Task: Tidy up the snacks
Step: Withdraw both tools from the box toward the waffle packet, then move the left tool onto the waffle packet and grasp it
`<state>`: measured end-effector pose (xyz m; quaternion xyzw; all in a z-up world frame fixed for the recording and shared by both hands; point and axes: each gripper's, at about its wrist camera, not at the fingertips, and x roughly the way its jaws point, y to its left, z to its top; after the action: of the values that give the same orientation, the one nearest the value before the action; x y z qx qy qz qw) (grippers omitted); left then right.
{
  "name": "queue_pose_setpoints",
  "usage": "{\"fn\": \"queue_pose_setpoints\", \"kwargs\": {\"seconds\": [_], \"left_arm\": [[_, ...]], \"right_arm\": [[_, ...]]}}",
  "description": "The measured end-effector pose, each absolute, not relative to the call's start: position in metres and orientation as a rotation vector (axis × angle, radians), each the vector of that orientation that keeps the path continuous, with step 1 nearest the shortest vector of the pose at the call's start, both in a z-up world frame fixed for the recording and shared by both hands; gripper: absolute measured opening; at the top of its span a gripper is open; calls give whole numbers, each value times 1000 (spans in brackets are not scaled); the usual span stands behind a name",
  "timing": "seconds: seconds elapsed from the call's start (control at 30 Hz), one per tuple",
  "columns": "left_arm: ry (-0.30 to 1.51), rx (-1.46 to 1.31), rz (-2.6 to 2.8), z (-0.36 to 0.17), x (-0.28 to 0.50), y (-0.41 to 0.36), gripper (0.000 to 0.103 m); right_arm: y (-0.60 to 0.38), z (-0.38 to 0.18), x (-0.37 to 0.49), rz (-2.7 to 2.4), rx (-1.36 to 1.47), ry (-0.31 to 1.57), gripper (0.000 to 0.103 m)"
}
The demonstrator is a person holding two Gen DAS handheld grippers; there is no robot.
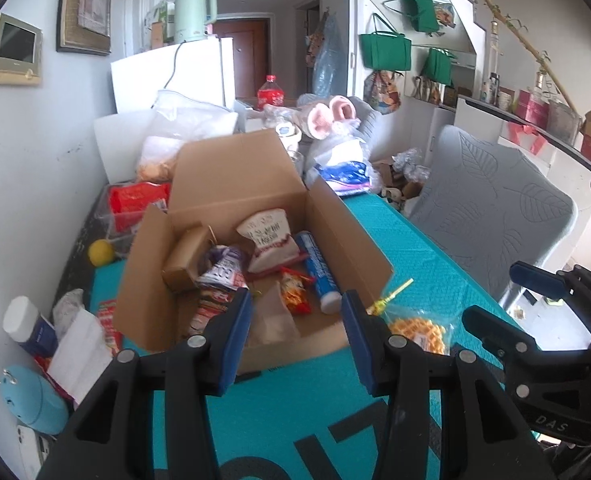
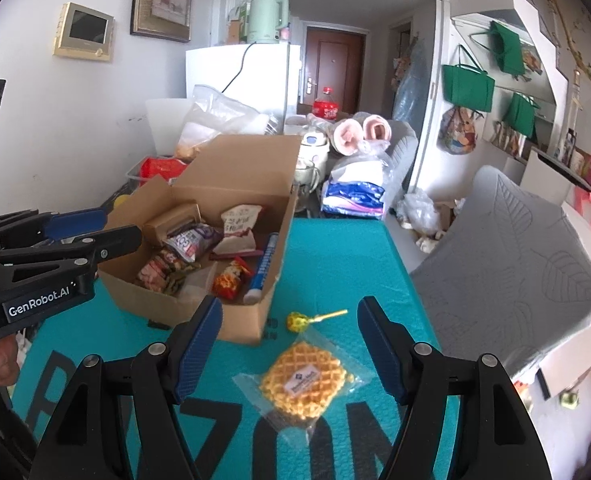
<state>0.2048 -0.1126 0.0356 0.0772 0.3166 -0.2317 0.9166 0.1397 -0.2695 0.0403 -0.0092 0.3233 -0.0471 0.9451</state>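
The waffle packet (image 2: 305, 385) lies on the table (image 2: 335, 264) right of the box (image 2: 251, 184), lollipop (image 2: 297, 321) apparently just behind it.

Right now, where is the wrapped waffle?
In the right wrist view the wrapped waffle lies on the teal table cover, outside the cardboard box, just nearer than the lollipop, framed between the open right gripper fingers.

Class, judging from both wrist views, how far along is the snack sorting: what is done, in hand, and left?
Done: several snacks already lie in the cardboard box. In hand: nothing; the left gripper and right gripper are both empty, with the right over the waffle packet. Left: the waffle packet and lollipop remain on the teal table.
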Motion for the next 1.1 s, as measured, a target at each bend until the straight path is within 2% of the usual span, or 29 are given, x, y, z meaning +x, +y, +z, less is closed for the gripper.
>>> {"fn": "queue_pose_setpoints", "kwargs": {"seconds": [0.53,1.1], "left_arm": [[770,198,-564,-26,180,-155,46],[879,253,-659,-61,185,-223,46]], "right_arm": [[-300,-26,113,-140,60,791,71],[-358,-66,101,-170,137,870,71]]}}
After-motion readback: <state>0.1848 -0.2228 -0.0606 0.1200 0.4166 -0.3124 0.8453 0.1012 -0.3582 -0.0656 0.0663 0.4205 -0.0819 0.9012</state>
